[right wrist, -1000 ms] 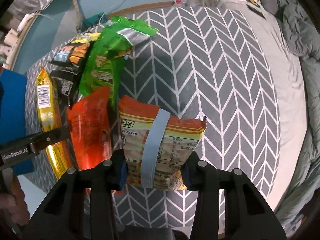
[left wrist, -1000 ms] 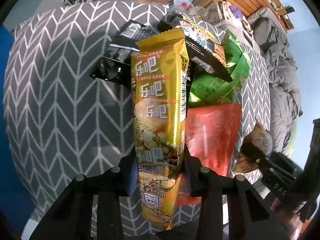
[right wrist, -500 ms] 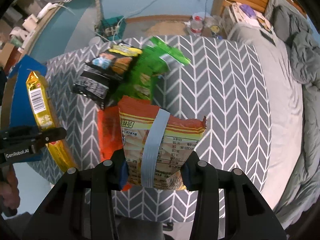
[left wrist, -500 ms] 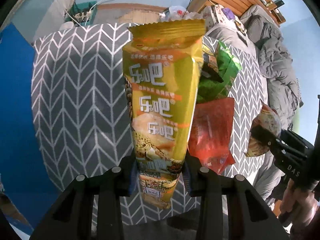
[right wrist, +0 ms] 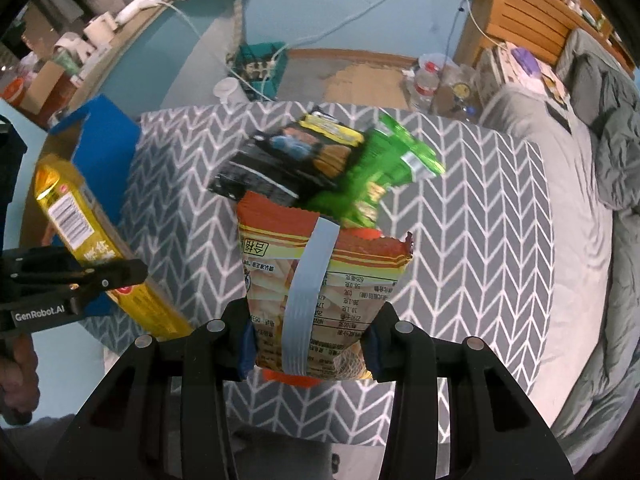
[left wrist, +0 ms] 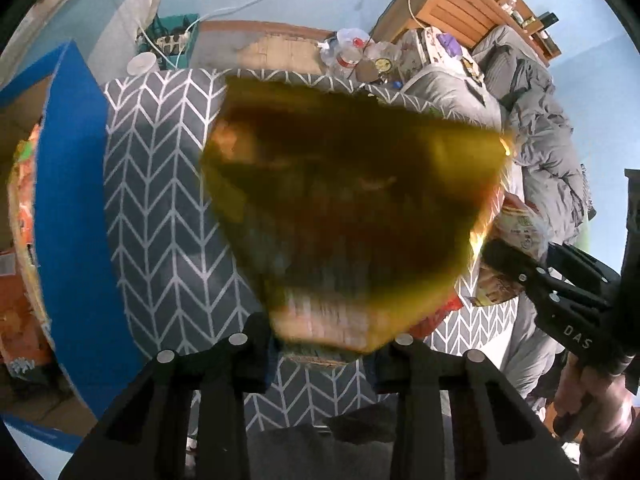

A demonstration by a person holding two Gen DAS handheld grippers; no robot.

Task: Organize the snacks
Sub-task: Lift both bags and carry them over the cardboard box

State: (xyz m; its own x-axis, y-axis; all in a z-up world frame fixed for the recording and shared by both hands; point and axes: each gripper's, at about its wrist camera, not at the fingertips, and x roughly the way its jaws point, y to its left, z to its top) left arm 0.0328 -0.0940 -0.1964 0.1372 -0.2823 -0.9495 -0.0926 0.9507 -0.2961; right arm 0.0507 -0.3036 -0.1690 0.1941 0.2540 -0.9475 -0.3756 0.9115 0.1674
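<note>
My left gripper (left wrist: 324, 356) is shut on a long yellow snack bag (left wrist: 352, 216), tipped toward the lens and blurred; the bag also shows in the right wrist view (right wrist: 92, 252) at the left, held in the air. My right gripper (right wrist: 306, 344) is shut on an orange-and-cream snack bag (right wrist: 320, 288) with a pale blue back seam, lifted above the table. A black bag (right wrist: 280, 160), a green bag (right wrist: 384, 176) and a red bag (right wrist: 360, 234) lie together on the grey chevron tablecloth (right wrist: 460, 240).
A blue cardboard box (left wrist: 76, 216) with orange packets inside stands at the table's left edge. A bed with grey bedding (right wrist: 592, 128) lies to the right. A wooden shelf (right wrist: 520, 12), bottles and cables sit beyond the table.
Both grippers have risen with their bags. The yellow bag has swung up toward the left lens and now fills its view. The left gripper has shifted toward the blue box.
</note>
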